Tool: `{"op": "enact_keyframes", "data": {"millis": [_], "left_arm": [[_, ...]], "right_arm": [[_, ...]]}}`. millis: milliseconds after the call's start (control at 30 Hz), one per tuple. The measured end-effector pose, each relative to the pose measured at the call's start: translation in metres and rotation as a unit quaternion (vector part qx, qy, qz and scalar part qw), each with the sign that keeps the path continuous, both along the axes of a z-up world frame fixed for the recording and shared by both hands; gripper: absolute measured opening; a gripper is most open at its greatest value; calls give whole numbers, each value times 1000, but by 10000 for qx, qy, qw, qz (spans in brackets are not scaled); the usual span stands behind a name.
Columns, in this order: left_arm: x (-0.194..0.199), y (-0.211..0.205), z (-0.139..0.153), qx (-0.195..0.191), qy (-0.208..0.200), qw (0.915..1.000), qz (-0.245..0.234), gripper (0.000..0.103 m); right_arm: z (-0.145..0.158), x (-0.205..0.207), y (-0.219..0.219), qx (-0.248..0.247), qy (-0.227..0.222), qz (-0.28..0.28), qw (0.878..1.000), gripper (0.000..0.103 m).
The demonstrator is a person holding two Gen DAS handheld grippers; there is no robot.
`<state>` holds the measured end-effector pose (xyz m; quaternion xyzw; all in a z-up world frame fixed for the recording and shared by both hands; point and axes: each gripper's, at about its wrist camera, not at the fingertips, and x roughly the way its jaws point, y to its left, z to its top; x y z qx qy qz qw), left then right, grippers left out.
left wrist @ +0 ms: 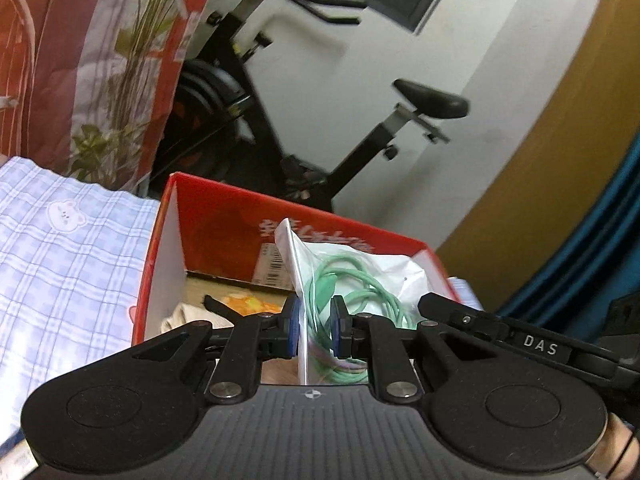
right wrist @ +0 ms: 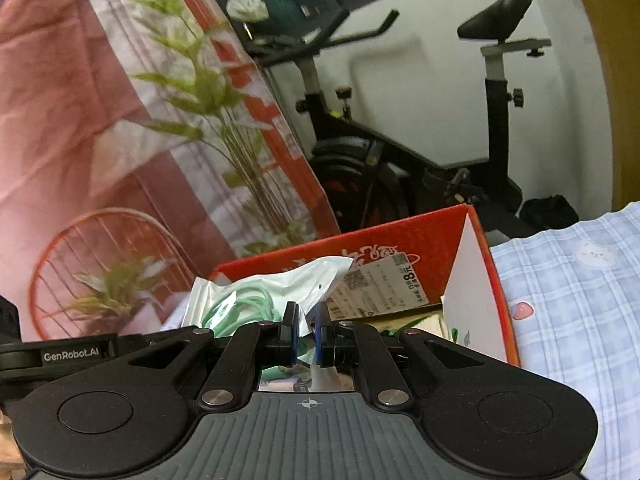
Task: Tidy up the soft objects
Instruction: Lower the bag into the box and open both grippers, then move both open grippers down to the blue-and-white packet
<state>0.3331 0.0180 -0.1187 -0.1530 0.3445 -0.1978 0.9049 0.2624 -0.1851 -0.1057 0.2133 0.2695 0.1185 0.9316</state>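
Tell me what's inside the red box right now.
Inside the red box: a beige soft item and something orange on its floor. The bagged green cable, held by both grippers, covers the rest.

I'm reading "DAS" on the other gripper's arm (left wrist: 541,345) in my left view, "GenRobot.AI" on the arm (right wrist: 70,355) in my right view, and a big "8" on the red box's sticker (right wrist: 408,276); the red lettering's unreadable.

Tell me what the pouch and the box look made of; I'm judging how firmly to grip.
Pouch: thin glossy plastic film, see-through, creased, showing a green cable. Box: seemingly cardboard, glossy red print outside, matte white inside, with crisp folded edges.
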Motion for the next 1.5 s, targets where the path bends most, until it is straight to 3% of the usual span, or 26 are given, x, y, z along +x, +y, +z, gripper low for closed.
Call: {"op": "enact_keyframes", "data": {"millis": [200, 400, 600, 667, 800, 833, 867, 933, 1233, 1500], "left_arm": [[24, -4, -17, 249, 363, 9989, 151, 17], [26, -6, -18, 726, 358, 9965, 188, 20], [15, 0, -5, 760, 226, 9967, 171, 46], [7, 3, 1, 748, 110, 9970, 160, 61], [-15, 9, 13, 649, -134, 9976, 195, 83], [-19, 10, 15, 643, -193, 9975, 201, 89], [-25, 12, 17, 652, -251, 9973, 222, 93], [-33, 15, 21, 682, -293, 9970, 239, 96], [-86, 49, 35, 1261, -276, 9910, 355, 99], [-145, 114, 8, 1454, 209, 9862, 759, 99]], "right_arm": [[-16, 39, 8, -242, 468, -3, 9986, 7], [-31, 57, 24, -671, 967, -136, 9930, 10], [-28, 52, 36, -1011, 1013, -232, 9894, 25], [-24, 47, 36, -1084, 1013, -250, 9886, 42], [-13, 31, 34, -1046, 842, -297, 9905, 64], [-9, 27, 33, -1084, 787, -281, 9906, 75], [-5, 22, 35, -1182, 725, -298, 9899, 89], [1, 11, 37, -1305, 572, -306, 9893, 103], [21, -35, 44, -1577, 55, -368, 9868, 103], [20, -87, 59, -1791, -354, -146, 9831, 103]]}}
